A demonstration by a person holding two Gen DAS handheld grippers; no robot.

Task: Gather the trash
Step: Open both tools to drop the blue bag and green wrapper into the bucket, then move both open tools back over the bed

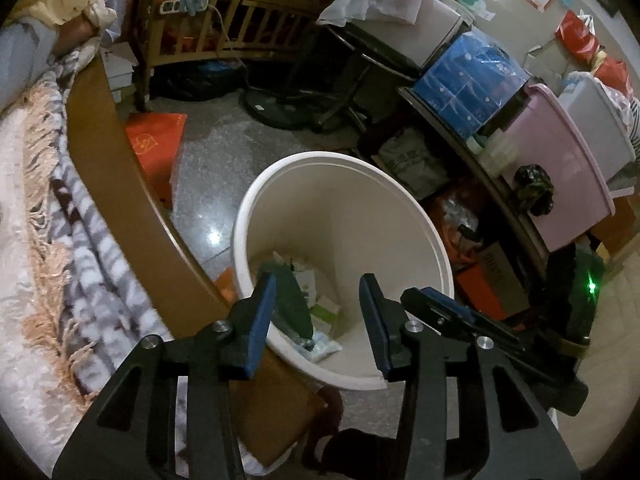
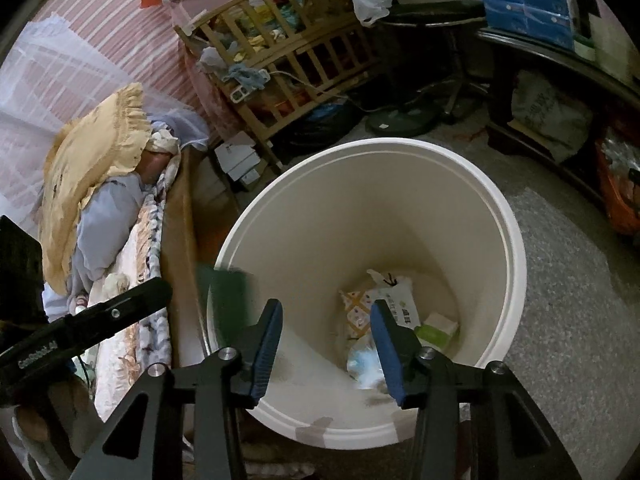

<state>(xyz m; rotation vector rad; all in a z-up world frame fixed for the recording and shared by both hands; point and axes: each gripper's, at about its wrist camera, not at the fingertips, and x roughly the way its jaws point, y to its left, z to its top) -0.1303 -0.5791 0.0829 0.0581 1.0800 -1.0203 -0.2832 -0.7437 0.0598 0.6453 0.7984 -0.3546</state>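
A white round bin [image 1: 400, 200] [image 2: 516, 248] stands on the floor beside the bed, and both grippers hang over its mouth. My left gripper [image 1: 318, 280] is open. A dark green flat piece [image 1: 292, 304] hangs right beside its left pad, blurred, and shows again at the bin's left rim [image 2: 226, 300]. My right gripper [image 2: 327, 306] is open with nothing pressed between its pads. Below it in the bin lie white packets [image 2: 394, 300], a green-and-white box [image 2: 438, 330] and a blurred pale blue wrapper [image 2: 364, 364].
A bed with fringed blankets [image 1: 60, 240] and a wooden side board [image 1: 132, 208] runs along the left. A wooden crib [image 1: 240, 28] stands at the back. An orange bag [image 1: 156, 144] lies on the floor. A dark shelf with a blue pack [image 1: 468, 84] and pink tub [image 1: 560, 168] is at right.
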